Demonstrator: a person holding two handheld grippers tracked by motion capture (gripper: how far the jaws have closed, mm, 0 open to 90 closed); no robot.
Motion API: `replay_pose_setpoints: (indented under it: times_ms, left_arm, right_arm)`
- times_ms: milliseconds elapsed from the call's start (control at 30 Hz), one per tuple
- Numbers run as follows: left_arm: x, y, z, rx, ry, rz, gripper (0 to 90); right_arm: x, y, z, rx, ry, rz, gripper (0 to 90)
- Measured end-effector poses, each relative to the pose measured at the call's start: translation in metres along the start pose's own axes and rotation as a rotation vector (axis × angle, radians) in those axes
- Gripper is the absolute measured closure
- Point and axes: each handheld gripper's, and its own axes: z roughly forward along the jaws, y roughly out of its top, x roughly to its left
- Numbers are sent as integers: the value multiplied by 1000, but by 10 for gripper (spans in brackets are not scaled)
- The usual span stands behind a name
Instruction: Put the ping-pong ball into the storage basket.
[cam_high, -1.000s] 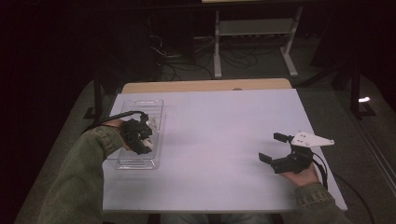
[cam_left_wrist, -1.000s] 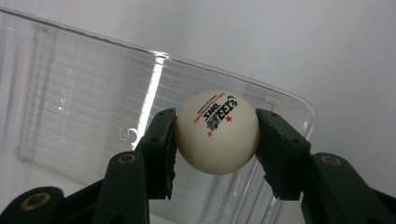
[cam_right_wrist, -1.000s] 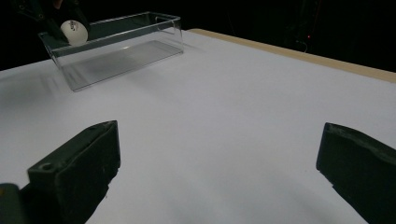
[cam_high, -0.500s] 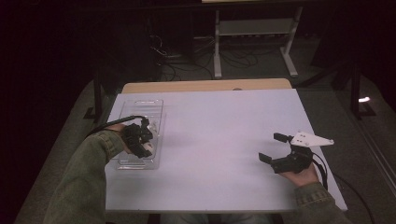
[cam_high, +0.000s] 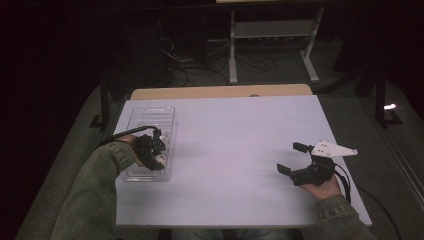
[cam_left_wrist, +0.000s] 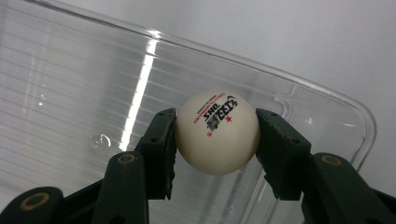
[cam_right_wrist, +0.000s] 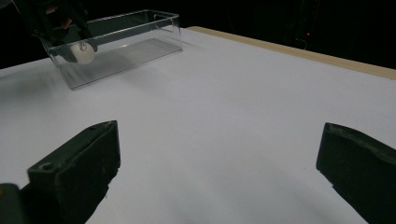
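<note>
A white table-tennis ball (cam_left_wrist: 217, 132) with red and black print sits between the jaws of my left gripper (cam_left_wrist: 216, 140), which is shut on it just above the floor of a clear plastic box (cam_left_wrist: 70, 93). In the high view the left gripper (cam_high: 156, 155) hangs over the near end of the clear box (cam_high: 150, 117) at the table's left. The right gripper view shows the ball (cam_right_wrist: 83, 52) and the box (cam_right_wrist: 140, 39) from the side, far off. My right gripper (cam_high: 290, 159) stands open low over the bare white table (cam_high: 235, 145) at the right, nothing between its jaws.
A wooden strip (cam_high: 220, 92) runs along the table's far edge. Beyond it stand a metal frame (cam_high: 272, 37) and loose cables on a dark floor. White tabletop stretches between the box and the right gripper.
The left gripper with the ball has sunk a little and drawn nearer the box's near end. The right gripper has stayed where it was.
</note>
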Motion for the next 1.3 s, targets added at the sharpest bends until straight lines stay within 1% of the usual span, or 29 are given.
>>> replay_pose_setpoints:
  times_ms: [233, 267, 367, 500, 633, 833, 867, 933, 1000, 1033, 1133, 1233, 1300]
  left_arm:
    - [2, 0, 2, 3, -3, -2, 493]
    - [2, 0, 2, 2, -4, 1, 477]
    - [2, 0, 2, 0, 0, -8, 434]
    - [2, 0, 0, -10, 7, -24, 408]
    - [2, -1, -2, -22, 17, -30, 379]
    - [2, -3, -5, -26, 33, -26, 334]
    - [1, -4, -8, -36, 32, -30, 321]
    - [2, -4, -11, -40, 42, -34, 284]
    - [2, -5, -14, -48, 44, -52, 255]
    - [3, -5, -16, -51, 46, -53, 234]
    - [2, -5, -21, -76, 46, -65, 195]
    - [-1, -6, -28, -113, 47, -75, 188]
    - [-1, -6, -29, -117, 48, -74, 176]
  right_arm:
    - [0, 0, 1, 2, 0, 0, 0]
    - [0, 0, 1, 3, 1, 1, 0]
    - [-1, 0, 1, 6, 0, 2, 0]
    - [0, 0, 1, 7, 1, 1, 0]
    - [-1, 0, 1, 6, -2, 5, 0]
    - [-1, -1, 1, 7, -2, 6, 0]
    - [-1, -1, 1, 10, -1, 7, 0]
    - [-1, -1, 1, 11, 0, 9, 0]
    - [-1, -1, 1, 10, 0, 9, 0]
    - [-1, -1, 1, 10, 0, 8, 0]
    - [-1, -1, 1, 9, 0, 10, 0]
    - [-1, -1, 1, 13, 5, 19, 0]
    - [0, -1, 1, 12, 10, 23, 0]
